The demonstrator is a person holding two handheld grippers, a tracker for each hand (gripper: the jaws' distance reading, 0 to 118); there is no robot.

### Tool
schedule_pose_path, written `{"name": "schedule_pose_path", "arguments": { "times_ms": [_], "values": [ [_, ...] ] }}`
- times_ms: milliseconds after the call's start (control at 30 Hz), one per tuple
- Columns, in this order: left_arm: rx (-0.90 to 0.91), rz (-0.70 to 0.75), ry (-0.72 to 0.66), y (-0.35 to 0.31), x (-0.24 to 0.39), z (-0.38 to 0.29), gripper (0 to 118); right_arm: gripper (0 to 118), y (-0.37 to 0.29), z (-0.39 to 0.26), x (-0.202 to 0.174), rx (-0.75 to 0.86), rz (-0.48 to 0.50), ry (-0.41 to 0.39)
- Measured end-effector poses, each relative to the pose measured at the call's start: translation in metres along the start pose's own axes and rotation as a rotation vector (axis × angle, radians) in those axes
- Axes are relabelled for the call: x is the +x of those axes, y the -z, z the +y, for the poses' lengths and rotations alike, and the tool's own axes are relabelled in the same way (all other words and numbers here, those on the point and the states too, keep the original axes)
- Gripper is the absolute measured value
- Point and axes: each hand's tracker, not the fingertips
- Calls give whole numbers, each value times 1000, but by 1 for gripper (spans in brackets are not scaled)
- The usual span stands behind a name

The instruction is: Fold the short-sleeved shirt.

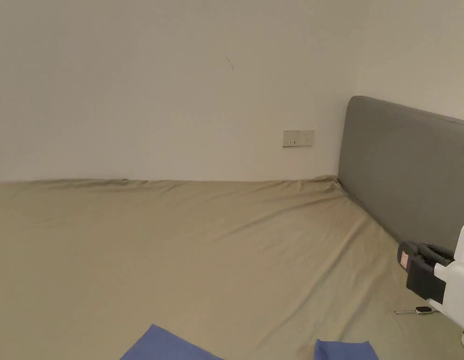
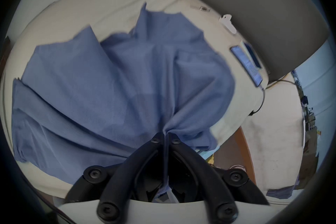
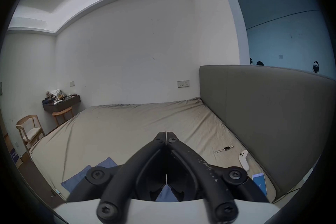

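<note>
Left gripper view: left gripper [image 2: 165, 134] jaws clamped on a bunched edge of the blue shirt [image 2: 112, 93], which fans toward 11 o'clock over the bed [image 2: 116, 2], probably to drag it flat. Right gripper [image 3: 166, 134] jaws together, empty, raised above the bed.

your work area is a bed [image 1: 202, 243] under a creased tan sheet, set in a corner of plain white walls [image 1: 155, 84]. a grey padded headboard [image 1: 409, 173] stands at its right. you have a wall socket plate [image 1: 298, 138], a wooden chair [image 3: 30, 130] and a cluttered dark shelf [image 3: 61, 102].
</note>
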Motion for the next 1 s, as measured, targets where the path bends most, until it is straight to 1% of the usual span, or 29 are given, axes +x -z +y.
{"name": "schedule_pose_path", "arguments": {
  "times_ms": [33,67,100,133,167,200,233,267,333,400,467,533,567,600,633,667,700,733,767,800,833,867,933,1000],
  "values": [
    [-2,-6,-11,4,-4,-4,16,1,-3,-3,0,-2,-1,11],
    [-7,-27,-13,5,-10,-6,48,1,-3,-4,2,-5,-1,25],
    [-2,-100,-18,1,-17,-7,77,1,-3,-6,4,-6,-3,33],
    [9,-187,-67,-8,-26,-7,101,1,-2,-7,5,-6,-5,37],
    [8,-283,-129,-22,-39,-4,117,1,-3,-8,5,-4,-5,40],
    [52,-334,-213,-28,-56,12,118,1,-3,-8,5,-2,-9,44],
    [144,-346,-255,-43,-74,25,115,1,-2,-7,6,0,-10,48],
    [272,-341,-288,-74,-96,34,114,1,-3,-6,7,2,-9,52],
    [547,-214,-266,-149,-138,47,114,1,-5,-4,5,14,-3,50],
    [818,-45,-233,-230,-175,46,114,1,-10,-2,1,33,-11,26],
    [1010,111,-202,-301,-203,34,115,1,-15,0,-2,55,-31,11],
    [1117,238,-163,-359,-227,16,118,1,-20,1,-2,73,-28,20],
    [1148,302,-157,-381,-235,8,116,1,-23,2,-4,80,-29,28],
    [1152,379,-152,-400,-242,0,112,1,-24,3,-5,84,-31,36],
    [1174,434,-148,-411,-248,-6,101,1,-24,3,-6,86,-30,35],
    [1185,469,-129,-421,-253,-11,72,1,-23,3,-9,89,-26,26],
    [1186,492,-122,-426,-258,-14,36,1,-22,3,-11,90,-31,15],
    [1177,520,-132,-427,-264,-12,3,1,-21,2,-13,90,-36,10],
    [1166,559,-143,-426,-270,-12,0,1,-18,2,-14,88,-32,9],
    [1146,563,-141,-422,-278,-7,0,1,-16,1,-16,83,-30,8],
    [1083,544,-117,-416,-285,0,0,1,-14,0,-18,79,-34,7],
    [1053,519,-121,-408,-292,8,0,1,-11,-2,-19,76,-34,3],
    [940,395,-120,-384,-313,36,0,1,-5,-6,-22,69,-36,1],
    [817,238,-133,-342,-344,78,0,1,6,-11,-23,54,-35,6]
  ]
}}
